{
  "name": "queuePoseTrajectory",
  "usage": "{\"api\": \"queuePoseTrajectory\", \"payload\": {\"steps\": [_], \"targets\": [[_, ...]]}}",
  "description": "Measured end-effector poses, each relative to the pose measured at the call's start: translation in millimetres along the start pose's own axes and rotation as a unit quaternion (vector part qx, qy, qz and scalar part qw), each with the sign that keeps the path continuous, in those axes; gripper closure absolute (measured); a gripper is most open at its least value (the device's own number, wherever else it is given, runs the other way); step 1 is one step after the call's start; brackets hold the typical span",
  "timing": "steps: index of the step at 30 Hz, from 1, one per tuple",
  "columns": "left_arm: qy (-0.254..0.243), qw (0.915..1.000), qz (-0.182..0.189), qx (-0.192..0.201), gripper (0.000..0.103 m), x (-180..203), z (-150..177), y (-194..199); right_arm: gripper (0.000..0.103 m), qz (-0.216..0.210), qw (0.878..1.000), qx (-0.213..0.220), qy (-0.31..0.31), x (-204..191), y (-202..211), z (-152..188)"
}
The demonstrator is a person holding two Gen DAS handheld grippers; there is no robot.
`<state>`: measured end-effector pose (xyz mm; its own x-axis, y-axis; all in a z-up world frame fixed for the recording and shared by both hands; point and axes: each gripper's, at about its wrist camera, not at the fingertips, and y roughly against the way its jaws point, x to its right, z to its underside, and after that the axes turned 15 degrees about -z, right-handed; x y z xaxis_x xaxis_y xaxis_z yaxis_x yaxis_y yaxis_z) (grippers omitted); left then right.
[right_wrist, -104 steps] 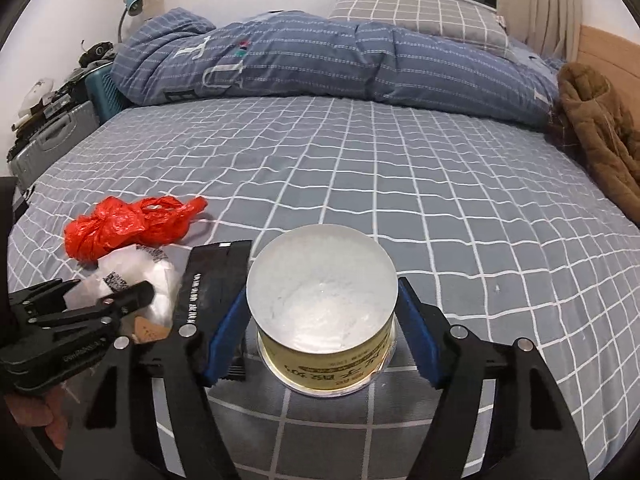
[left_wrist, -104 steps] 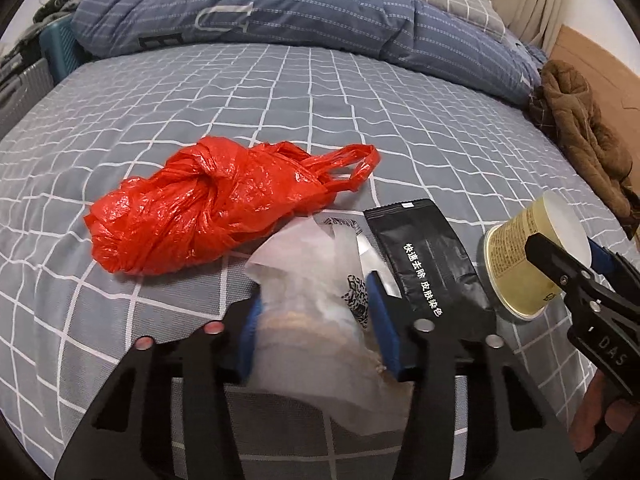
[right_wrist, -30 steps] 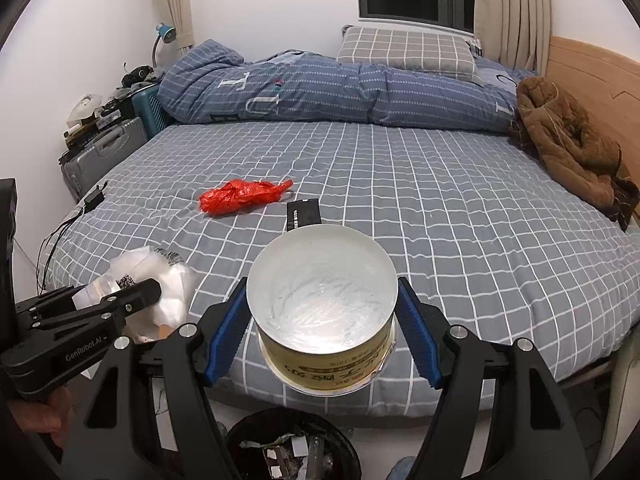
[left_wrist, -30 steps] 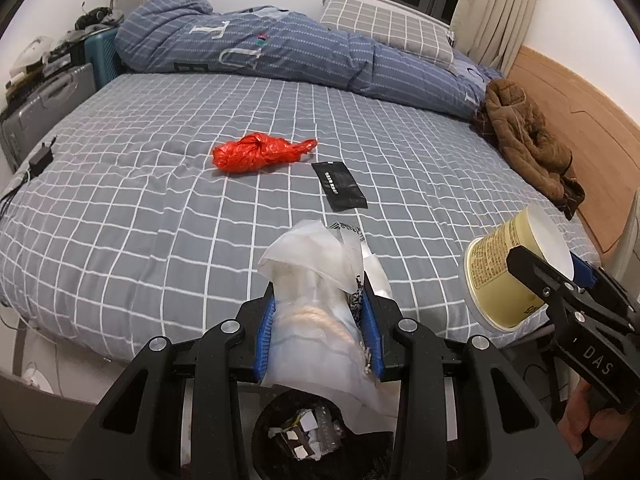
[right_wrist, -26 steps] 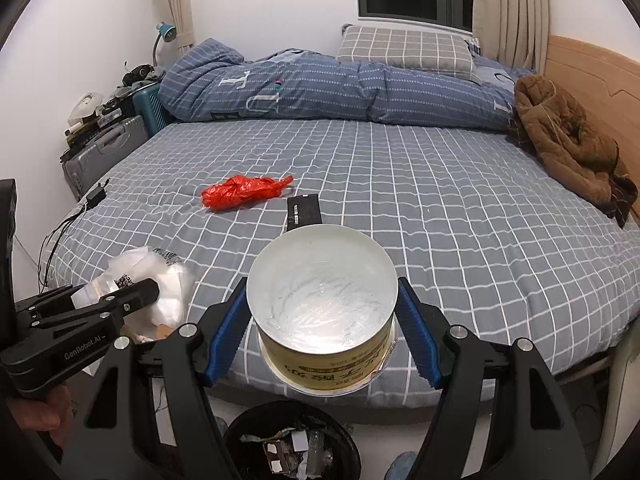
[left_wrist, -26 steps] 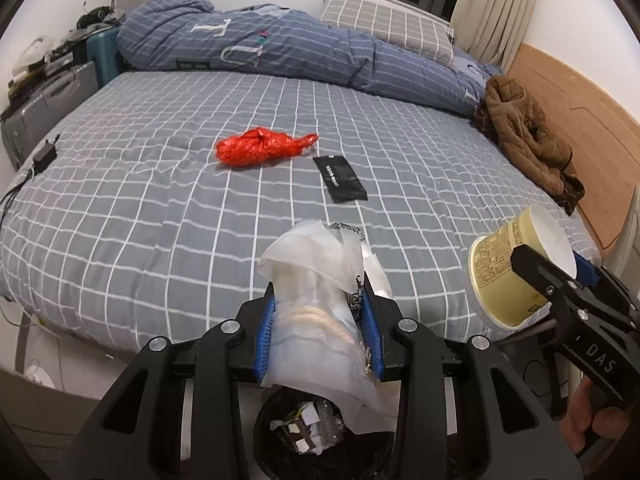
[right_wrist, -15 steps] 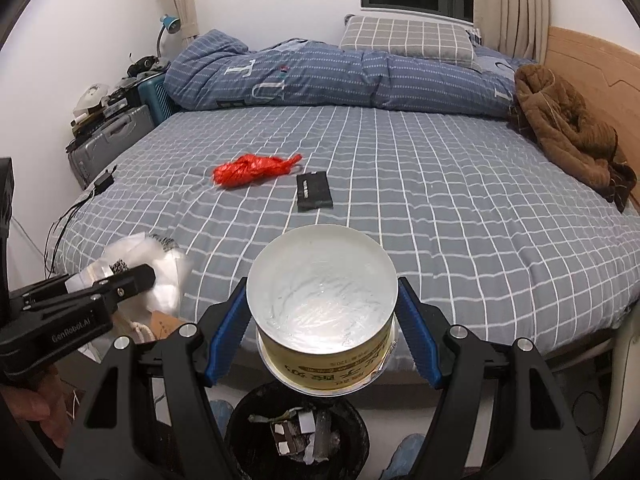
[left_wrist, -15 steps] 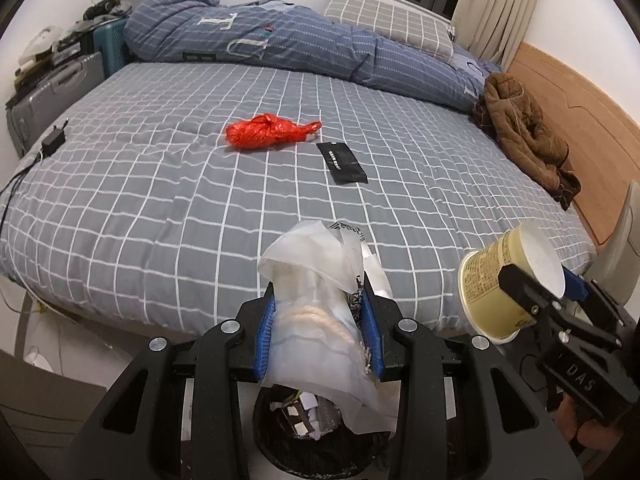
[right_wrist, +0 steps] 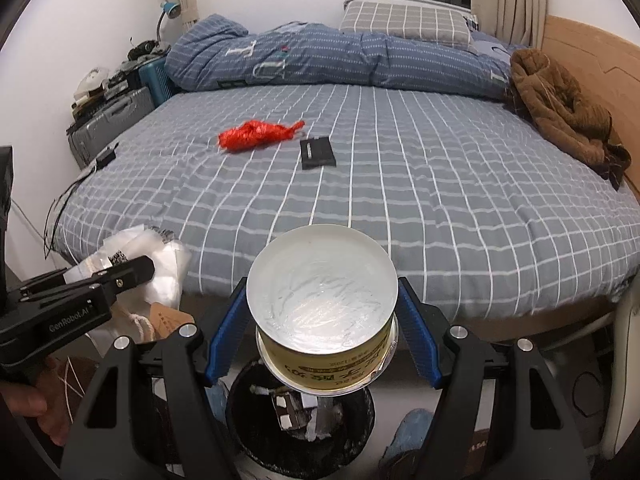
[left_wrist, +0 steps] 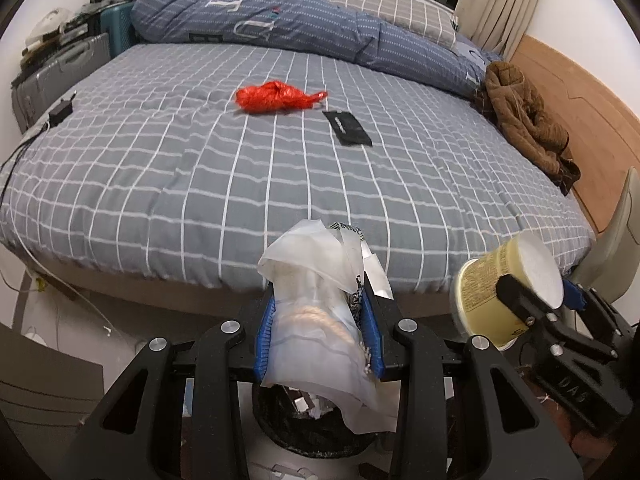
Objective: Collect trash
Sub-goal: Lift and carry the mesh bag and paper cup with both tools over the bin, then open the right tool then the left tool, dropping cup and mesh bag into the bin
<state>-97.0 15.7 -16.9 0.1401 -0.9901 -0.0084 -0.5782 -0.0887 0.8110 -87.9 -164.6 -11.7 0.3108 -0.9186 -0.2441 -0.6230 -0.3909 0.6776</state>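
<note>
My left gripper [left_wrist: 318, 334] is shut on a crumpled clear plastic bag [left_wrist: 320, 300] and holds it above a black trash bin [left_wrist: 312, 428] on the floor. My right gripper [right_wrist: 322, 330] is shut on a yellow paper cup [right_wrist: 322, 304], also above the bin [right_wrist: 300, 420], which holds scraps. The cup shows in the left wrist view [left_wrist: 504, 288], the bag in the right wrist view [right_wrist: 144, 264]. A red plastic bag [left_wrist: 276, 96] and a black packet [left_wrist: 347, 128] lie on the bed.
The bed [left_wrist: 200, 160] has a grey checked sheet, a blue duvet [left_wrist: 280, 24] and a brown jacket [left_wrist: 528, 120] at its right side. Suitcases [left_wrist: 60, 68] stand at the left. A charger with cable [left_wrist: 60, 112] lies at the bed's left edge.
Both grippers have pulled back from the bed with the bag and the cup. They have come lower over the trash bin, which shows more fully now.
</note>
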Motion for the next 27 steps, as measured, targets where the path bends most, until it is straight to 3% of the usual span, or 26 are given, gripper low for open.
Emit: {"api": "queuePoseTrajectory", "payload": {"steps": [27], "targets": [[-0.018,0.9962,-0.026,-0.082,0.067,-9.9,89.0,-83.1,0.035,0.013,0.993,-0.119,-0.025,17.9,-80.4,99.3]]}}
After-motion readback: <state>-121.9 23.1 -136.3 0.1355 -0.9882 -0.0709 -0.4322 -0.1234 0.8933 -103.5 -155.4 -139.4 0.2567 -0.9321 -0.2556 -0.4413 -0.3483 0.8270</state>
